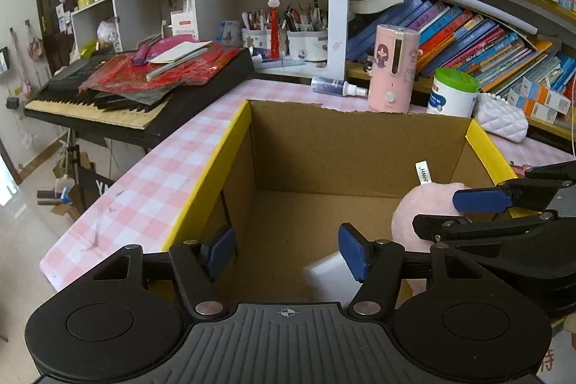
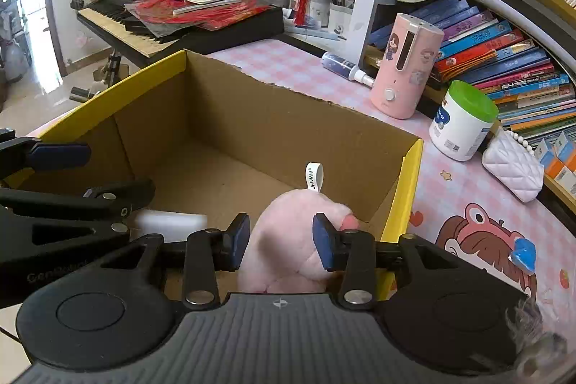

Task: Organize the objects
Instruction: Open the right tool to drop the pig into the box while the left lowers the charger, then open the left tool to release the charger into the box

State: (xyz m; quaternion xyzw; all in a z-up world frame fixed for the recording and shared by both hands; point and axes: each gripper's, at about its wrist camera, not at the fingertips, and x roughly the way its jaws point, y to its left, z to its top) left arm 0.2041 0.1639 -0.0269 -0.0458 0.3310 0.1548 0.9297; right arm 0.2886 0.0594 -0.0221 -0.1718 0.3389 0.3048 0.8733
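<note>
An open cardboard box with yellow rims (image 1: 201, 182) (image 2: 403, 189) stands on the pink checked table. My right gripper (image 2: 280, 242) is shut on a pink plush toy (image 2: 288, 240) with a white tag, held over the box's near right corner. In the left wrist view the toy (image 1: 417, 211) and the right gripper (image 1: 450, 215) show at the right. My left gripper (image 1: 288, 252) is open and empty above the box's near side; it shows at the left in the right wrist view (image 2: 82, 171). A white object (image 2: 169, 222) lies on the box floor.
Behind the box stand a pink humidifier (image 2: 406, 67), a green-lidded canister (image 2: 464, 121), a spray bottle (image 2: 345, 67) and a white quilted purse (image 2: 511, 164). Bookshelves fill the right. A keyboard piled with red papers (image 1: 144, 85) is at the left. A blue clip (image 2: 523, 254) lies on the table.
</note>
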